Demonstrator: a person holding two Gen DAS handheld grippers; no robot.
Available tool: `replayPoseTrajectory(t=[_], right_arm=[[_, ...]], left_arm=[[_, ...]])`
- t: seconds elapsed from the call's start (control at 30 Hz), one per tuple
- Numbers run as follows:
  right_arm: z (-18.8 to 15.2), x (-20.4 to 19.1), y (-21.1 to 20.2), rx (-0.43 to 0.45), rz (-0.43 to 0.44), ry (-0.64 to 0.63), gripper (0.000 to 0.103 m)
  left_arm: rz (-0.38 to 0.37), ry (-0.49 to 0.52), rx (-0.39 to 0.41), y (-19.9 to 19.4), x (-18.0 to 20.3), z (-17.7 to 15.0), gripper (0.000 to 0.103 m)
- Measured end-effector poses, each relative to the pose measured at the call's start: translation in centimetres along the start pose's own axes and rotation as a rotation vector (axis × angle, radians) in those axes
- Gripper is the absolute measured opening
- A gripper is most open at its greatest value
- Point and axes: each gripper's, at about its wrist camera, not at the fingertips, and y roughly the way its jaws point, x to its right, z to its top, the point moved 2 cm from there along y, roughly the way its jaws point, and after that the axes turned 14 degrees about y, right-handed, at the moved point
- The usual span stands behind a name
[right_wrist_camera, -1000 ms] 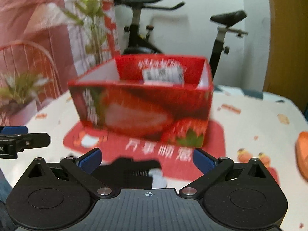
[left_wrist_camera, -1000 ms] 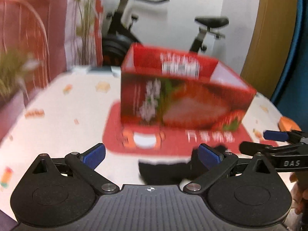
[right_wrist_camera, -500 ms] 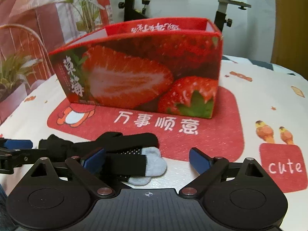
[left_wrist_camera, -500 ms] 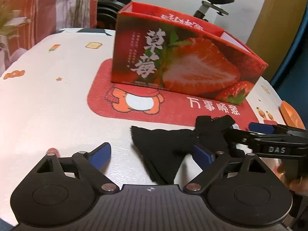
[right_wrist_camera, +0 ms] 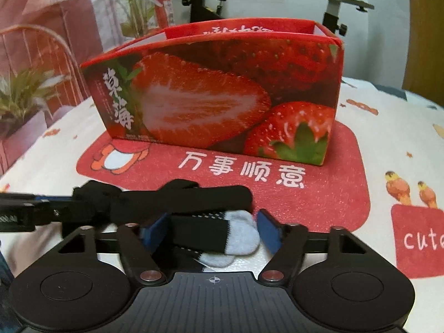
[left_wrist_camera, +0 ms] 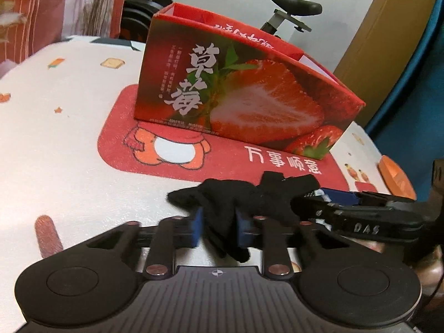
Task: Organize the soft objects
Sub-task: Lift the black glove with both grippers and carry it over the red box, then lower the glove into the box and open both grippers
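Note:
A pair of black socks (left_wrist_camera: 244, 194) with grey toes (right_wrist_camera: 241, 236) lies on the tablecloth at the front edge of a red mat (right_wrist_camera: 333, 194). My left gripper (left_wrist_camera: 219, 222) is closing, and its blue pads pinch the bunched black cuff end. My right gripper (right_wrist_camera: 211, 230) is also closing. The grey toe end lies flat between its pads, which stand at the sock's two sides without squeezing it. Each gripper shows at the edge of the other's view: the right gripper (left_wrist_camera: 333, 202) and the left gripper (right_wrist_camera: 27, 211). Behind the socks stands an open strawberry-print box (right_wrist_camera: 222, 97).
The box (left_wrist_camera: 249, 97) stands on the red mat (left_wrist_camera: 222, 163) on a white printed tablecloth (left_wrist_camera: 55, 138). An orange object (left_wrist_camera: 396, 177) lies at the table's right edge. A potted plant (right_wrist_camera: 22, 97) and an exercise bike (left_wrist_camera: 294, 8) stand beyond the table.
Both grippers came down to the socks from wide open. The left jaws have shut on the black cuff end; the right jaws have narrowed around the grey toes.

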Motion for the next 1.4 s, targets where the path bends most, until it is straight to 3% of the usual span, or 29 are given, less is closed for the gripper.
replayPoseTrajectory(t=[0.03, 0.17, 0.27, 0.5, 0.67, 0.77, 0.93, 1.1, 1.23, 1.4], right_arm=[[0.1, 0.1, -0.1, -0.004, 0.008, 0.015, 0.052], [0.4, 0.3, -0.4, -0.023, 0.044, 0.049, 0.022], [0.3, -0.2, -1.0, -0.010, 0.052, 0.021, 0.011], [2.3, -1.3, -4.3, 0.124, 0.101, -0.002, 0.010], [5.3, -1.6, -7.7, 0.291, 0.121, -0.024, 0.010], [8.3, -2.4, -8.2, 0.334, 0.106, -0.061, 0.009], [14.0, -3.3, -7.5, 0.347, 0.092, -0.093, 0.009], [18.6, -4.3, -4.8, 0.309, 0.067, -0.152, 0.009], [21.1, -4.5, -1.2, 0.284, 0.023, -0.190, 0.010], [21.6, -3.4, 4.1, 0.191, -0.048, -0.154, 0.010]], left_arm=[[0.014, 0.008, -0.002, 0.0, 0.1, 0.0, 0.022], [0.030, -0.003, 0.005, -0.1, -0.1, 0.0, 0.021], [0.040, 0.000, 0.028, -0.7, 0.0, 0.2, 0.020], [0.061, 0.046, 0.119, -3.3, 0.9, 2.4, 0.020], [0.056, 0.130, 0.236, -6.2, 2.4, 6.4, 0.020], [0.064, 0.203, 0.280, -7.0, 3.2, 9.7, 0.020], [0.069, 0.192, 0.305, -5.7, 1.9, 15.4, 0.020], [0.078, 0.177, 0.239, -2.3, -0.8, 19.4, 0.020], [0.113, 0.225, 0.181, 0.9, -2.4, 21.0, 0.021], [0.135, 0.195, 0.117, 5.7, -4.0, 21.7, 0.021]])
